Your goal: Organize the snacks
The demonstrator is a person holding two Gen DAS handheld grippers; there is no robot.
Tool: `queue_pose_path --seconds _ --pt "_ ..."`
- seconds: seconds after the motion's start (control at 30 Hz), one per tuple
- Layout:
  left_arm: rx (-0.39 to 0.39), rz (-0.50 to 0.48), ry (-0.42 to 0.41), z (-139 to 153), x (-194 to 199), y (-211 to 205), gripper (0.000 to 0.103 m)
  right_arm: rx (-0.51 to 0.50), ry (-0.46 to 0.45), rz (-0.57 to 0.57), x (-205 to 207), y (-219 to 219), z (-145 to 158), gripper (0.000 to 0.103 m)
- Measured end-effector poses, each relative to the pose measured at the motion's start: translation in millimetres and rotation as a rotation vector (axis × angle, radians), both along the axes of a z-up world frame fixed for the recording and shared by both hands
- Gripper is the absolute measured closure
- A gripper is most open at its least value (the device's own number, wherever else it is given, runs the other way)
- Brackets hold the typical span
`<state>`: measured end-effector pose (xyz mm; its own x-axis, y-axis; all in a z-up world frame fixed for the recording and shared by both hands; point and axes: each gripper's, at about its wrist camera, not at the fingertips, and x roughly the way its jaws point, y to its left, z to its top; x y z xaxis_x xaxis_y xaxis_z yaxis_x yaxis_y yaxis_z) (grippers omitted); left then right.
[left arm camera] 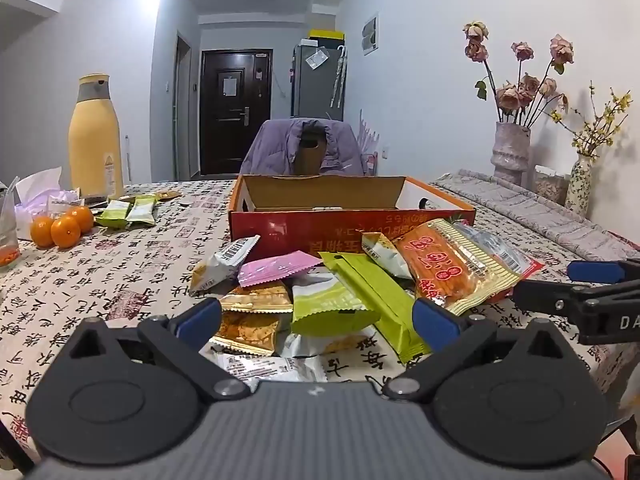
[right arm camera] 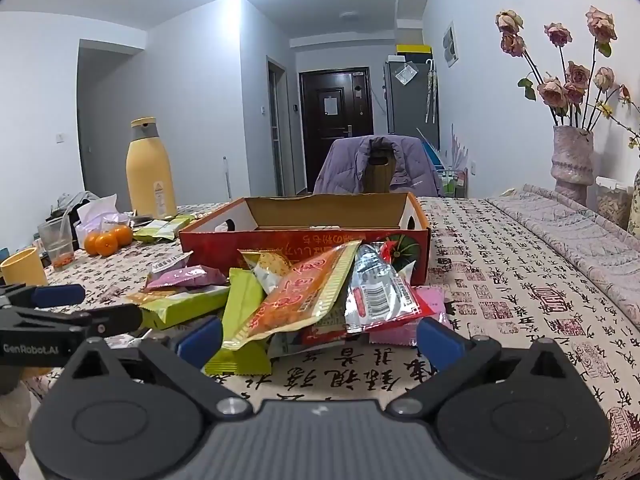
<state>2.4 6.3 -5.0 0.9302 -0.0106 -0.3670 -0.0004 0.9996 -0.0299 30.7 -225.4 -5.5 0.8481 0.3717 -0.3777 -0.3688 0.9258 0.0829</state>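
A pile of snack packets lies on the table in front of an open red cardboard box, also seen in the right wrist view. The pile holds green packets, a pink packet, an orange packet, gold packets and a silver and red packet. My left gripper is open and empty just before the pile's near side. My right gripper is open and empty at the pile's near right side. Each gripper shows in the other's view, the right gripper and the left gripper.
A yellow bottle, three oranges, tissue and more green packets stand at the far left. A yellow cup and a plastic cup are at the left edge. Vases with dried flowers and a folded cloth are on the right. A chair with a purple jacket stands behind the box.
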Motion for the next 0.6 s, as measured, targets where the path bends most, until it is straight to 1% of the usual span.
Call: queue_pose_path --seconds 0.6 --pt "-0.020 -0.009 -0.014 -1.5 -2.8 2.1 0.000 -0.006 0.002 0.001 -0.1 3.6 -1.4 0.000"
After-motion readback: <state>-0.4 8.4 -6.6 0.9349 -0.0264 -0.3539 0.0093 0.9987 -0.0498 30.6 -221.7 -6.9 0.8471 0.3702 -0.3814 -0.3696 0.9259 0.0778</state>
